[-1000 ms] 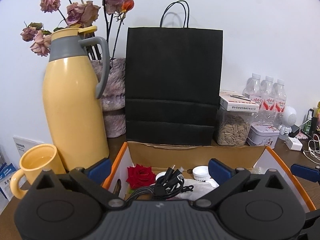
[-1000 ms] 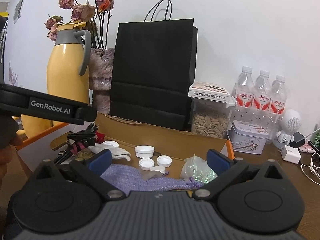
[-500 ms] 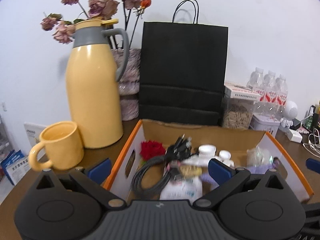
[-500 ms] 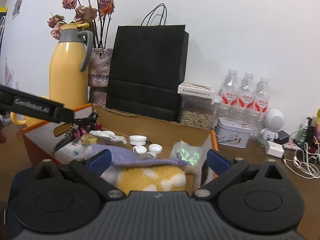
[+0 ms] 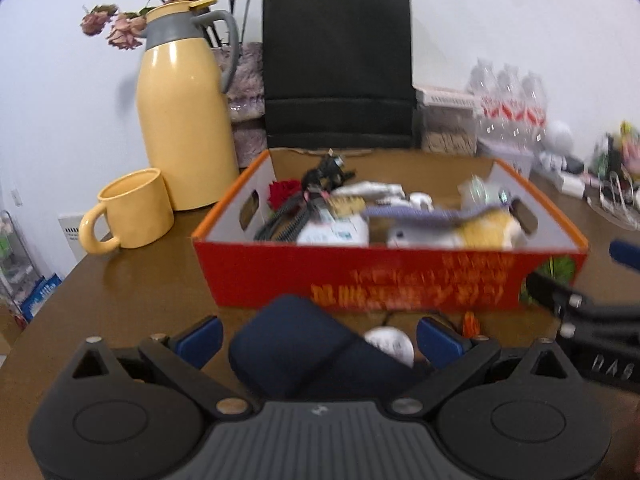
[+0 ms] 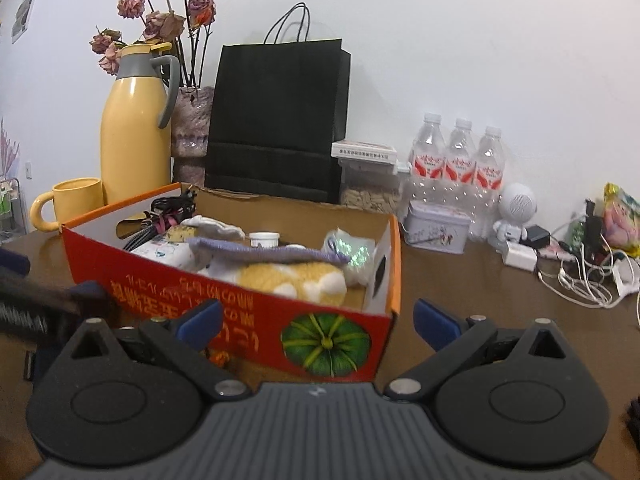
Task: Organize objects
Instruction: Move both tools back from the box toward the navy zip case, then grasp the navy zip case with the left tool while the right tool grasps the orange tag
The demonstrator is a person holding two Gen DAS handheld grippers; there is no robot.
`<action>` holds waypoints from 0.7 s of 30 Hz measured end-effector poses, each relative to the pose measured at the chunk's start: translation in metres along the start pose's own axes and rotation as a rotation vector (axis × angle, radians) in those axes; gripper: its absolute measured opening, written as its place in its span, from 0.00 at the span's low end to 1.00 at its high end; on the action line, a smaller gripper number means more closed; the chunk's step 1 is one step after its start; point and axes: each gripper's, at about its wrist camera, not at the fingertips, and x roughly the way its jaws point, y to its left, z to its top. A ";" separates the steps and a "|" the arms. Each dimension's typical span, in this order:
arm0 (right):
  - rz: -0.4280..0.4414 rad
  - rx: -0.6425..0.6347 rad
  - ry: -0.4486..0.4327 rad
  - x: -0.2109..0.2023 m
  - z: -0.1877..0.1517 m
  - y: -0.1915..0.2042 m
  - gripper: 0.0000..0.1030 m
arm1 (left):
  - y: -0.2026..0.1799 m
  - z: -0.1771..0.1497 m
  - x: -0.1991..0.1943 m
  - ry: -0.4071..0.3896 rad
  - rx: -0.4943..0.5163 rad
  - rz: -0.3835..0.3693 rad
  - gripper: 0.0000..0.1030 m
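The red box (image 6: 248, 308) full of small things is sitting in the middle of the brown bench (image 6: 480, 300), against a white wall. At 10 o'clock a yellow jug (image 5: 182, 120) and cup (image 5: 132, 210) are standing. A dark blue case (image 5: 296, 344) is lying blurry between the left gripper (image 5: 320, 334) jaws, which are standing wide apart, touching nothing. The right gripper (image 6: 318, 316) jaws are gaping wide too, holding nothing.

Left gripper (image 5: 318, 338) level, fingers spread wide and empty, right gripper (image 6: 316, 320) likewise spread and empty, its partner's arm at nine o'clock, both pointing forward.
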 end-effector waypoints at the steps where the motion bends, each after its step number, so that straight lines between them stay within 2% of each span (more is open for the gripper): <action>1: 0.002 0.009 0.003 -0.002 -0.002 -0.001 1.00 | -0.004 -0.004 0.001 0.007 0.015 0.013 1.00; 4: -0.005 0.024 0.015 -0.008 -0.009 -0.005 1.00 | -0.011 -0.012 0.006 0.041 0.052 0.041 0.99; 5: -0.010 0.028 0.020 -0.009 -0.011 -0.006 1.00 | -0.010 -0.015 0.008 0.061 0.056 0.050 0.96; 11: -0.018 0.067 0.025 -0.020 -0.021 -0.016 1.00 | 0.024 -0.037 0.006 0.132 0.038 0.043 0.94; 17: -0.007 0.061 0.036 -0.021 -0.024 -0.014 1.00 | 0.060 -0.047 -0.002 0.130 0.011 0.051 0.94; 21: 0.002 0.051 0.050 -0.019 -0.025 -0.012 1.00 | 0.064 -0.040 0.001 0.112 -0.001 0.028 0.97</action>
